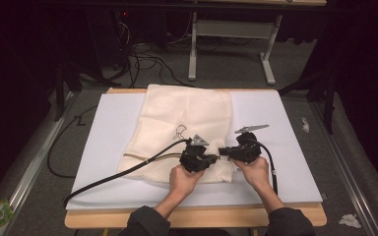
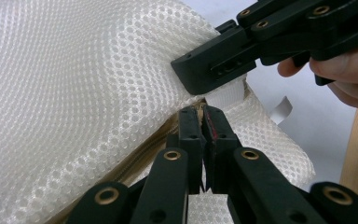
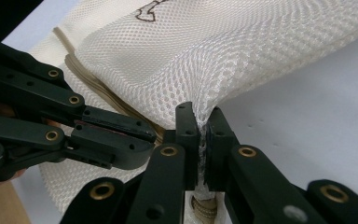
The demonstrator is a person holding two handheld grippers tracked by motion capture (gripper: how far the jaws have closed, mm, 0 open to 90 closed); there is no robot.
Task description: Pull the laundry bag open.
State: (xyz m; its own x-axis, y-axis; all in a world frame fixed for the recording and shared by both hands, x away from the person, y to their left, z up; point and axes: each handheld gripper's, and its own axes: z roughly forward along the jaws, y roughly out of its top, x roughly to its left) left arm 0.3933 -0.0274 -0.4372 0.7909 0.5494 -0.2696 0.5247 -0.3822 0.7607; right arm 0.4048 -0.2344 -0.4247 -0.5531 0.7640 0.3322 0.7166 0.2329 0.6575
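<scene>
My left gripper (image 2: 203, 114) has its jaws pressed together at the tan zipper (image 3: 98, 93) that runs along the near edge of a cream-white mesh laundry bag (image 1: 187, 128), and my right gripper (image 3: 203, 116) is clamped tight on a pinch of the bag's mesh at the near right corner. The two grippers sit just beside each other, tips nearly meeting. The bag lies flat on a white sheet (image 1: 108, 142) covering the wooden table (image 1: 197, 219).
</scene>
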